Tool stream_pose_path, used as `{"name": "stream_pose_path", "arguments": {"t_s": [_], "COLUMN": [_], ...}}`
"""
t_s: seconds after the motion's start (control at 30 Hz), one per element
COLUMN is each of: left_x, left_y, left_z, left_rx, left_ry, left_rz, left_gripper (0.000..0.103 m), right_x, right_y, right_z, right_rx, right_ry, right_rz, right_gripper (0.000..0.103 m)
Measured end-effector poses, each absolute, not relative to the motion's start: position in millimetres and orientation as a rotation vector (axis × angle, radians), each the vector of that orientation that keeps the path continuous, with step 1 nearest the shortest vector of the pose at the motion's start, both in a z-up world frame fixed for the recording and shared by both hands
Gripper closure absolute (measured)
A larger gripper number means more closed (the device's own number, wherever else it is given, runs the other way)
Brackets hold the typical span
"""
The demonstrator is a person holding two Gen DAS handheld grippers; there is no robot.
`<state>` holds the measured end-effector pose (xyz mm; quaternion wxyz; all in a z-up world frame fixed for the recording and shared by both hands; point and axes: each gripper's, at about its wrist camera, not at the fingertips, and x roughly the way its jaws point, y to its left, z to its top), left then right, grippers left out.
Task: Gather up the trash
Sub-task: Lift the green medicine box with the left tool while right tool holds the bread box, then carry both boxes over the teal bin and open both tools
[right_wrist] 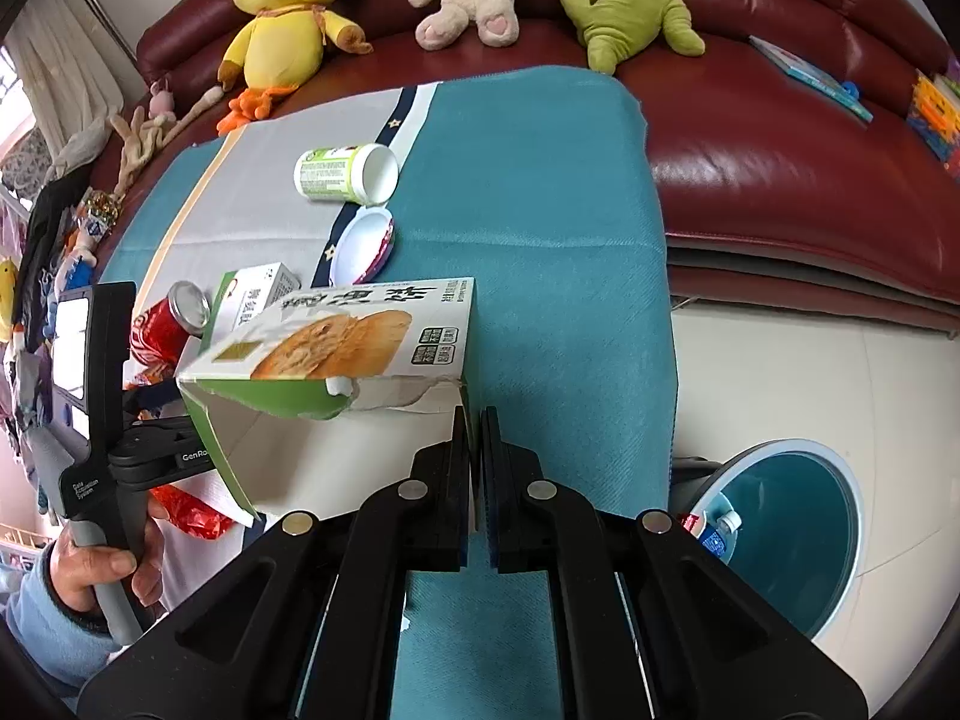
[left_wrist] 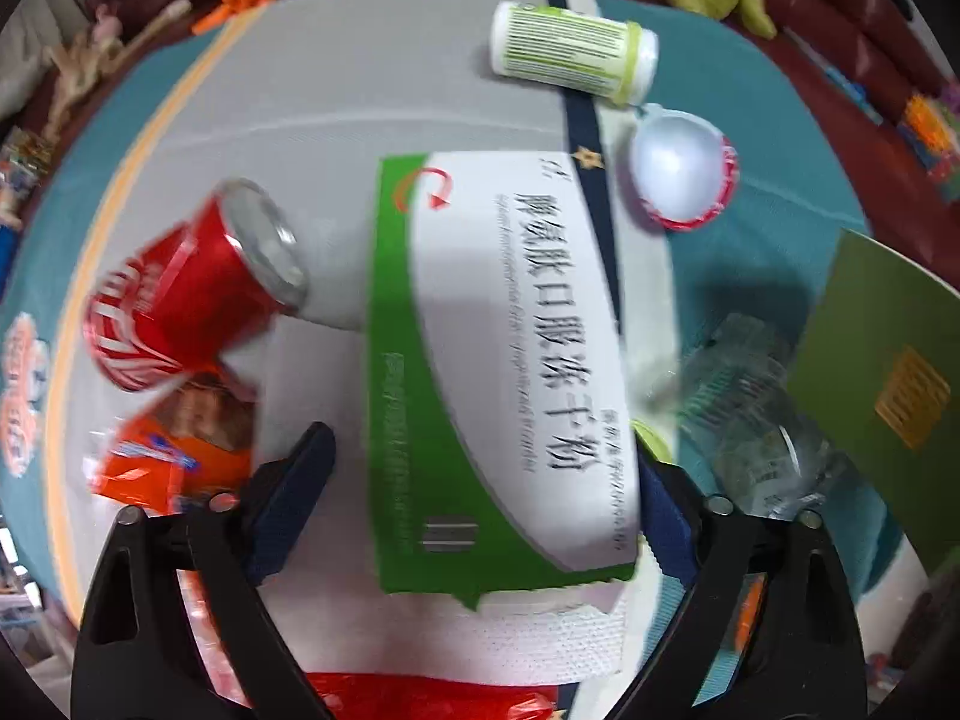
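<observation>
On the teal and grey cloth (right_wrist: 540,192), a dented red can (left_wrist: 192,288) lies left of the green-and-white carton (left_wrist: 498,360); a white plastic jar (left_wrist: 570,54) and a round lid (left_wrist: 681,168) lie farther off. The left gripper (left_wrist: 480,480) straddles the carton, jaws apart (contact is unclear). The right gripper (right_wrist: 477,450) is clamped on a torn cardboard cracker box (right_wrist: 336,348). The bin (right_wrist: 780,528), near right, holds a bottle (right_wrist: 717,534).
</observation>
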<state>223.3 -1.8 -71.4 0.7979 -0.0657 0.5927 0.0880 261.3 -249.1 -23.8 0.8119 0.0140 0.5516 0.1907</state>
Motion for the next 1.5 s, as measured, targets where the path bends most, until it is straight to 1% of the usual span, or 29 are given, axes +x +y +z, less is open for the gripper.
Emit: {"name": "stream_pose_path", "arguments": {"t_s": [0.1, 0.33, 0.77, 1.2, 1.37, 1.5], "left_x": [217, 190, 167, 157, 158, 160], "left_y": [-4, -13, -44, -142, -192, -241], "left_z": [-63, -25, 22, 36, 32, 20], "left_rx": [-0.131, -0.072, -0.067, 0.078, 0.152, 0.224], "left_ry": [1.226, 1.116, 1.022, 1.001, 1.011, 1.04], "left_rz": [0.162, 0.117, -0.011, -0.189, -0.281, -0.383], "left_gripper": [0.03, 0.03, 0.03, 0.03, 0.03, 0.03], "right_x": [261, 251, 224, 194, 177, 163], "right_y": [-253, -261, -302, -396, -440, -489], "right_z": [-25, -19, 5, 13, 10, -3], "right_rx": [0.031, 0.019, 0.055, 0.175, 0.226, 0.27], "right_ry": [1.179, 1.157, 1.097, 1.059, 1.049, 1.061], "right_rz": [0.394, 0.376, 0.336, 0.224, 0.162, 0.069], "right_gripper": [0.099, 0.099, 0.099, 0.099, 0.099, 0.099]}}
